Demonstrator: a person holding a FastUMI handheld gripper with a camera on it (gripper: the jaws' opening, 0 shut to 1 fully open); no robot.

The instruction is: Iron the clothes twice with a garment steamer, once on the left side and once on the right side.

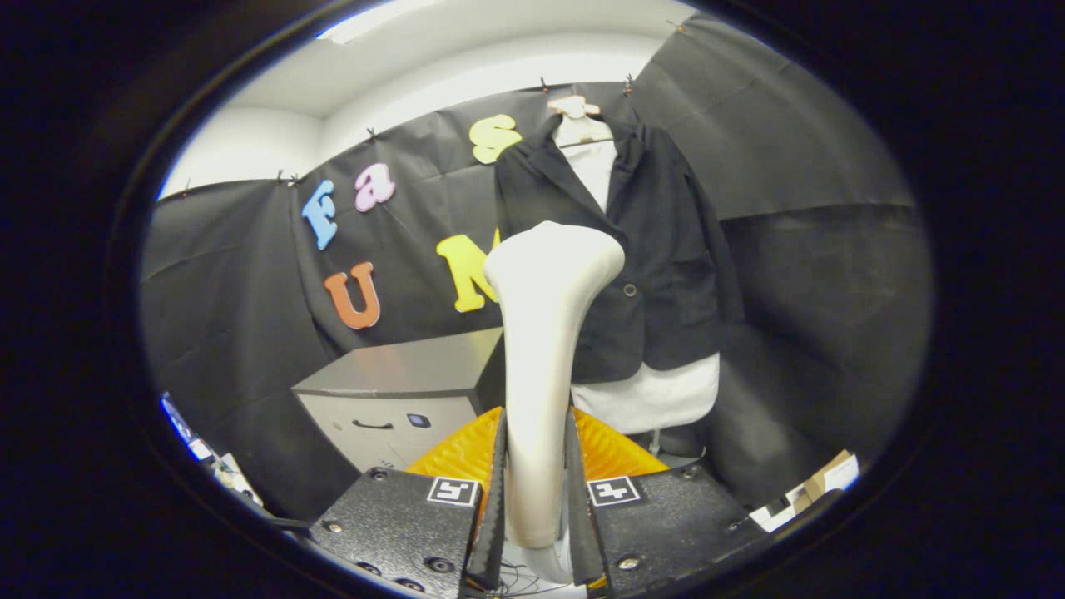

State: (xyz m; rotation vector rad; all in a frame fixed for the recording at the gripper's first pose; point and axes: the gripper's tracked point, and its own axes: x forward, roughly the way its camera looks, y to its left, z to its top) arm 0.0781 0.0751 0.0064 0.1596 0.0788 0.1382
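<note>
Gripper [537, 474] clamped on the steamer [545, 349] handle; head near the jacket [657, 249]. Risk: handle twisting in grip, missing the lapels.

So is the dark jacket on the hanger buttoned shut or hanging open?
Cannot tell at the button; open at the collar. The dark jacket shows white fabric between its lapels, while the white garment steamer, clamped in the gripper, hides its front edge.

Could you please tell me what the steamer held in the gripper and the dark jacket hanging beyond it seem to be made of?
The steamer, clamped between the gripper fingers, looks like smooth moulded plastic: a soft sheen and seamless curves. The jacket appears to be matte woven cloth, given its soft folds, lapels and button; the exact fibre is unclear.
</note>
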